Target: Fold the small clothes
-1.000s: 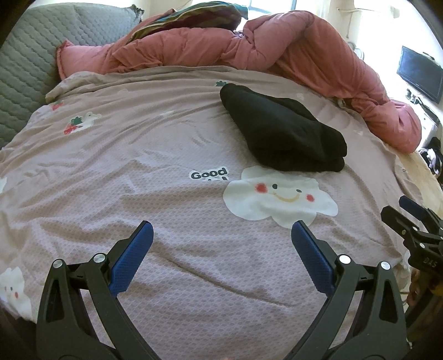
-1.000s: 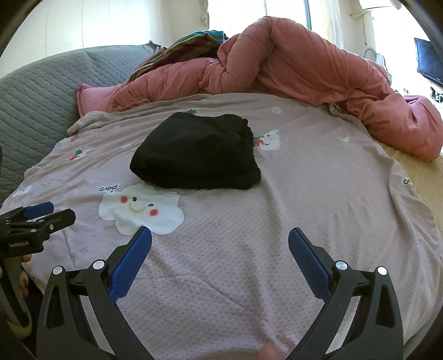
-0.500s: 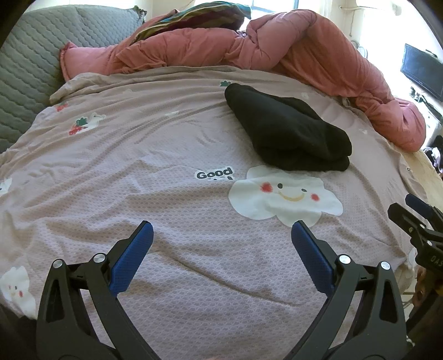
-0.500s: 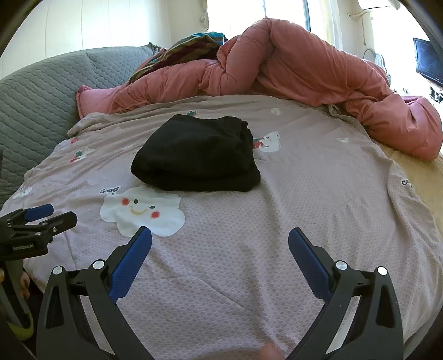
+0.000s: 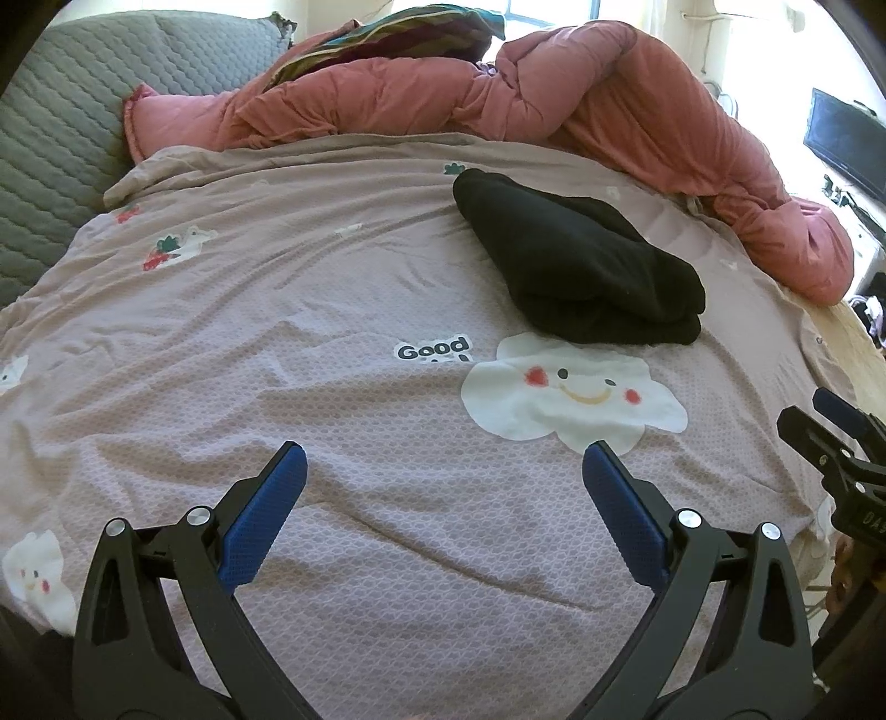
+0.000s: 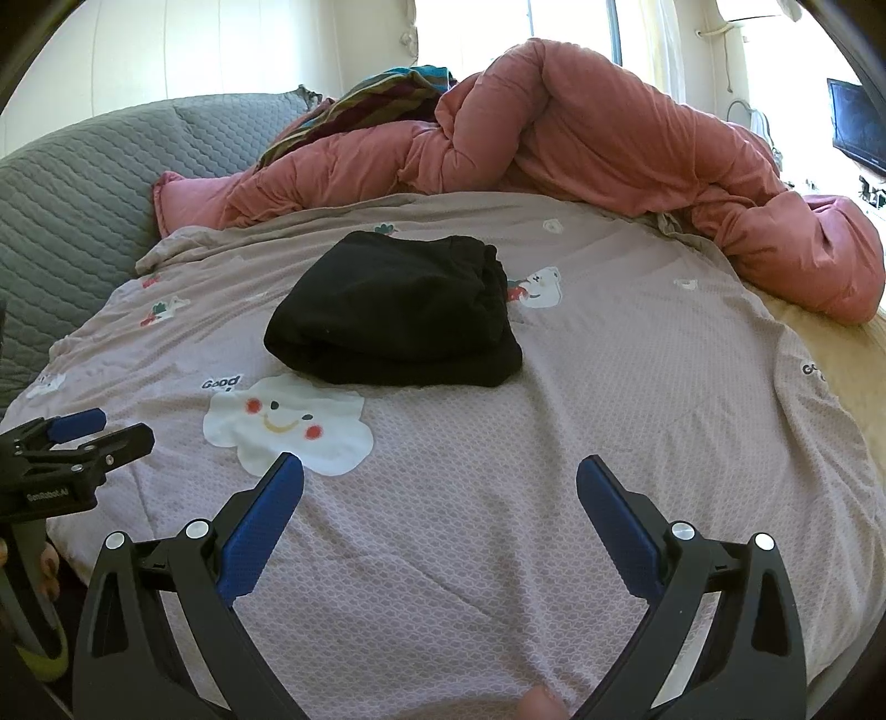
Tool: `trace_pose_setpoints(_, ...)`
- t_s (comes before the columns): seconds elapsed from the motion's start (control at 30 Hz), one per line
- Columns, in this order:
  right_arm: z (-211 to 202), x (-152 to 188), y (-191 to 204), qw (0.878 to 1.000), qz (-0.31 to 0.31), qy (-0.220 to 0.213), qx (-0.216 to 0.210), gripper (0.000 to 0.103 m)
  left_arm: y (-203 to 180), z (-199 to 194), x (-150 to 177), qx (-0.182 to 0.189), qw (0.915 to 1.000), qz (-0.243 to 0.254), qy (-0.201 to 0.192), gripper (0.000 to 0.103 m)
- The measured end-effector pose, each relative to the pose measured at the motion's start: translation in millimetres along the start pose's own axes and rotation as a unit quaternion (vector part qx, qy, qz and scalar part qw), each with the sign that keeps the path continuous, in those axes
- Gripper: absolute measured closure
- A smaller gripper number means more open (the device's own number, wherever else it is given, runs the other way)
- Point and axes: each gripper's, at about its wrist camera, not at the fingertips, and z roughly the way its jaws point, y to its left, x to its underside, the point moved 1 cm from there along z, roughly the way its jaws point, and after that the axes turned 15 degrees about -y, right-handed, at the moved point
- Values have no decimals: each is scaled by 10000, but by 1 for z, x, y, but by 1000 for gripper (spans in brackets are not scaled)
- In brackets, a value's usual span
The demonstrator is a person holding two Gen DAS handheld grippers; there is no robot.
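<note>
Black garment (image 6: 396, 318) folded on bedsheet (image 6: 609, 399) (cloud print), ahead of L gripper (image 5: 443, 471) & R gripper (image 6: 440, 482), both spread, empty.

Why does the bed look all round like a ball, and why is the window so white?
Both wrist views use fisheye lenses, which bend the bed sheet into a dome with dark corners. In the right wrist view, sunlight washes out the window; the black folded garment shows little detail.

One folded black garment (image 5: 581, 266), one pink duvet (image 5: 609, 105), seemingly two tongs (image 5: 443, 476).
</note>
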Motion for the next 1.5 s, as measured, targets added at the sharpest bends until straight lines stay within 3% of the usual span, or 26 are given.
trace_pose_setpoints(1.0,-1,0,-2,10000,3,-3,6,5,0,-1,0,-46,10000,-28,18,10)
trace_pose_setpoints(1.33,-3,0,-9,9999,28,-24,137,5,-2,-2,-1,-38,10000,-40,68,10)
trace_pose_setpoints(1.5,-5,-1,-17,9994,90,-48,332,5,-5,0,-1,-202,9996,96,160,10)
